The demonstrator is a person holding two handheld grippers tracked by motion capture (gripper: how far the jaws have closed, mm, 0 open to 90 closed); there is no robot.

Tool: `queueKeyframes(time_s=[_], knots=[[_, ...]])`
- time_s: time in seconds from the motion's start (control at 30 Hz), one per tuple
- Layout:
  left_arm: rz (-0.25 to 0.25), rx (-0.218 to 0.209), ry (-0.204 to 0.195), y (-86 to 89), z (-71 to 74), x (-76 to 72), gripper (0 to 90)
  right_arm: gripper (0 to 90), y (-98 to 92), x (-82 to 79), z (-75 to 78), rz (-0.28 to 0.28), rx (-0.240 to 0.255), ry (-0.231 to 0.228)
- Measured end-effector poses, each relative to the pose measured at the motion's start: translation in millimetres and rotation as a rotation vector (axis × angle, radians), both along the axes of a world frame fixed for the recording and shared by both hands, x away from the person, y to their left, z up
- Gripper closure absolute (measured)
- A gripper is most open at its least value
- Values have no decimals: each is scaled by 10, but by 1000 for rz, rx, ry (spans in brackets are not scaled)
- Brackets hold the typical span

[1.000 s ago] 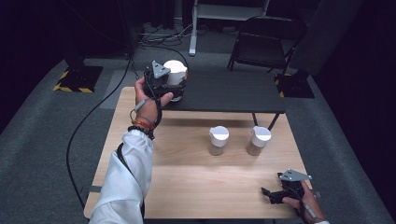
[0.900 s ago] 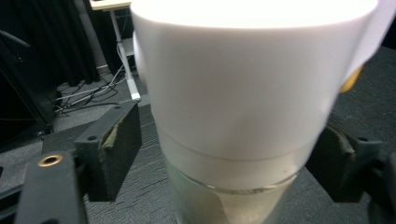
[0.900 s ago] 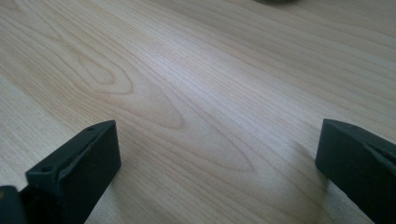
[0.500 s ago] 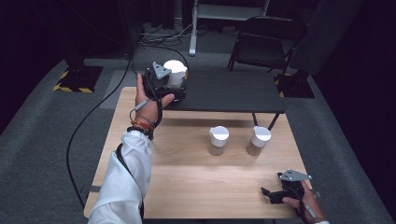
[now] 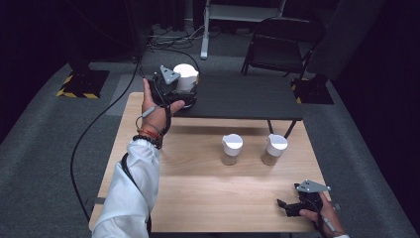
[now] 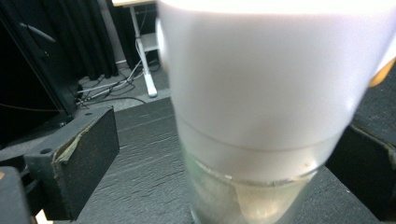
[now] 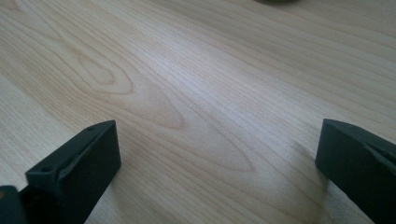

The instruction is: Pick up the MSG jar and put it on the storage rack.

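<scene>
Both grippers are seen with their jaws apart: the left gripper (image 5: 179, 88), at upper left of centre in the high view, has just been opening around a white-lidded jar (image 5: 185, 77) that stands between its jaws on the dark raised shelf (image 5: 247, 96), while the right gripper (image 5: 291, 206), at the lower right of the frame, is held wide and empty over the wooden table (image 5: 198, 183). In the left gripper view the jar (image 6: 266, 116) is shown very close, its broad white lid above a clear glass body, with a visible gap between its wall and the black pad at lower left (image 6: 84, 158); the other pad at the right edge (image 6: 364, 172) appears also to stand off, so the jar is judged released and resting on the shelf. Two similar jars, one (image 5: 232, 148) and another (image 5: 274, 149), are seen near each other at the centre of the table, well apart from either gripper. In the right gripper view bare wood grain (image 7: 196, 93) is shown between the spread jaws. The jar is judged rigid, smooth-sided and breakable, with some weight from the pale contents dimly seen in its lower part; slippage on the glass is thought possible. A hold is best taken across the body just below the lid, or on the lid's straight wall, with the jar kept upright.
</scene>
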State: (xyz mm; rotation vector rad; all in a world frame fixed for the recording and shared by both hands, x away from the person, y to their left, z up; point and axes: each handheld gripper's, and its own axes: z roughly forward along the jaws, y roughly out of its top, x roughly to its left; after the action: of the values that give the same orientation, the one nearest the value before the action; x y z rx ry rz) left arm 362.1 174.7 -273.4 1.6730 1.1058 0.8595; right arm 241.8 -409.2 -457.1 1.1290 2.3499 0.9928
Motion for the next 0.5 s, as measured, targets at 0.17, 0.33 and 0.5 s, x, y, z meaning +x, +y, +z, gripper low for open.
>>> queueKeyframes(time_s=[0.17, 0.33, 0.5], knots=[[-7, 11, -40, 16, -31, -112, 6, 0, 0, 0, 0, 0, 0, 0], [-12, 58, -60, -26, -33, -188, 2, 0, 0, 0, 0, 0, 0, 0], [-4, 57, -82, -21, -81, -272, 2, 0, 0, 0, 0, 0, 0, 0]])
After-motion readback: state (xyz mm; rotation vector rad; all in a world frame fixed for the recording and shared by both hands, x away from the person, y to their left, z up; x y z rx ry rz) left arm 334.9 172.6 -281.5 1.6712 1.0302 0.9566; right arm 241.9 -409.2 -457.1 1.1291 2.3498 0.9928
